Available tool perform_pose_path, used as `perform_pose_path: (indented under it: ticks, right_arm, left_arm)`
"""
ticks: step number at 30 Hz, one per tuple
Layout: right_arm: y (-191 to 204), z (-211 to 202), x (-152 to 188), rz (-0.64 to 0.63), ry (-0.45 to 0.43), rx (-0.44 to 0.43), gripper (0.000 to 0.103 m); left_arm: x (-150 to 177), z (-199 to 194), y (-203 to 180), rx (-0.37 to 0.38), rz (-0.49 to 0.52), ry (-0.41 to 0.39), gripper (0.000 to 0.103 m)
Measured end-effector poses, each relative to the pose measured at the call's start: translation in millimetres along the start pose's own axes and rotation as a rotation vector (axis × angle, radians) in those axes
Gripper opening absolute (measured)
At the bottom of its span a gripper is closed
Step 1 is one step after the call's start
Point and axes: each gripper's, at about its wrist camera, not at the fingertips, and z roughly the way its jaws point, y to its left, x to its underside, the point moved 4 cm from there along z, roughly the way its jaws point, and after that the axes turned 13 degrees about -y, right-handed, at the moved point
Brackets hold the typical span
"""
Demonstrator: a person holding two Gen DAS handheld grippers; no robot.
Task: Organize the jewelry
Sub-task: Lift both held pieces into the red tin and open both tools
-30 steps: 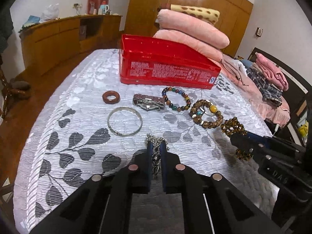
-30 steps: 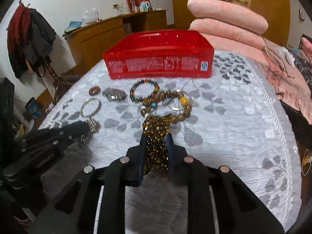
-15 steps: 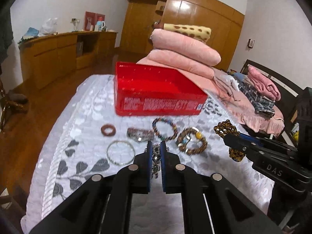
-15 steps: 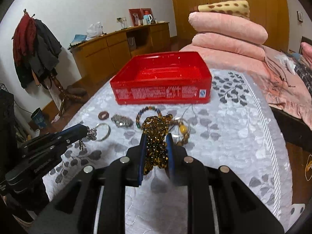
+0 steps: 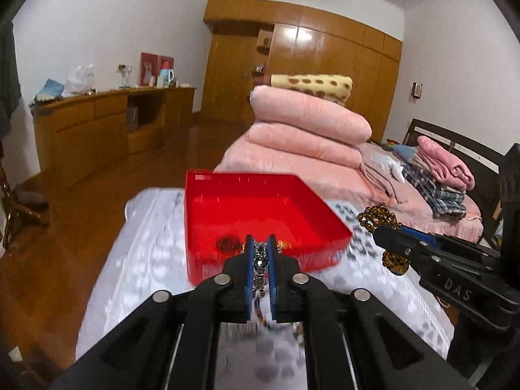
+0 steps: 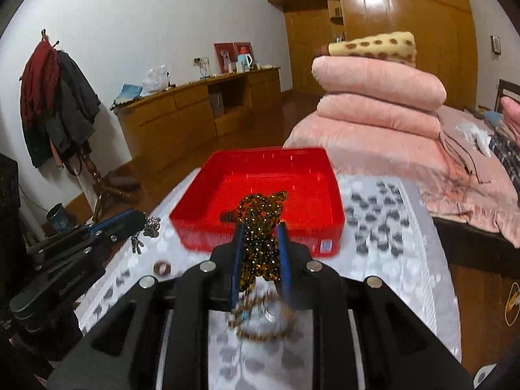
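Observation:
My left gripper is shut on a silver chain bracelet and holds it in the air just before the near wall of the red tray. My right gripper is shut on a bunch of brown-gold beads, lifted in front of the red tray. The beads and right gripper also show at the right of the left wrist view. The left gripper with its silver bracelet shows at the left of the right wrist view.
A brown ring and a beaded bracelet lie on the white leaf-patterned cloth below the right gripper. Folded pink quilts are stacked behind the tray. A wooden sideboard stands at the left wall.
Both grippers have risen from the cloth and moved forward toward the red tray, each carrying its jewelry. The tray now lies just ahead of the fingertips.

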Motion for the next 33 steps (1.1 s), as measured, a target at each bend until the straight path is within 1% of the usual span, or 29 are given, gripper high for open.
perform_pose_path:
  ticks: [5, 9, 15, 18, 22, 23, 24, 25, 26, 27, 28, 30, 32, 33]
  right_arm:
    - [-4, 31, -19, -0.015, -0.002, -0.004, 0.019]
    - [-16, 66, -28, 0.008, 0.016, -0.011, 0.019]
    - [-30, 116, -22, 0.041, 0.072, -0.018, 0.019]
    - [-35, 133, -17, 0.048, 0.098, -0.01, 0.019]
    - [-42, 148, -9, 0.065, 0.125, -0.005, 0.019]
    - [-42, 150, -7, 0.059, 0.128, -0.001, 0.02]
    - [-42, 151, -5, 0.049, 0.132, 0.008, 0.023]
    - [-43, 151, -5, 0.044, 0.128, 0.019, 0.025]
    - [-45, 150, -5, 0.048, 0.124, 0.025, 0.029]
    - [-46, 150, -4, 0.055, 0.123, 0.025, 0.034]
    - [-49, 149, -5, 0.062, 0.12, 0.028, 0.034]
    - [-52, 143, -8, 0.071, 0.103, 0.03, 0.034]
    - [-54, 136, -12, 0.077, 0.087, 0.034, 0.034]
    - [-54, 127, -15, 0.082, 0.071, 0.035, 0.034]
  left_arm:
    - [-17, 38, 2, -0.004, 0.007, -0.008, 0.008]
    - [-22, 72, 7, -0.02, 0.004, 0.01, 0.008]
    - [-9, 126, 20, -0.047, -0.008, 0.075, 0.008]
    - [-1, 141, 23, -0.057, -0.009, 0.102, 0.008]
    - [6, 152, 26, -0.067, -0.007, 0.122, 0.008]
    - [7, 154, 27, -0.067, -0.007, 0.125, 0.008]
    - [9, 155, 28, -0.07, -0.006, 0.126, 0.008]
    - [8, 157, 30, -0.077, -0.007, 0.126, 0.012]
    - [9, 157, 31, -0.084, -0.01, 0.13, 0.017]
    - [9, 157, 32, -0.084, -0.015, 0.131, 0.025]
    - [9, 157, 33, -0.087, -0.02, 0.131, 0.027]
    - [7, 154, 35, -0.09, -0.024, 0.129, 0.027]
    - [1, 145, 35, -0.083, -0.03, 0.109, 0.028]
    - [-2, 142, 36, -0.084, -0.029, 0.1, 0.032]
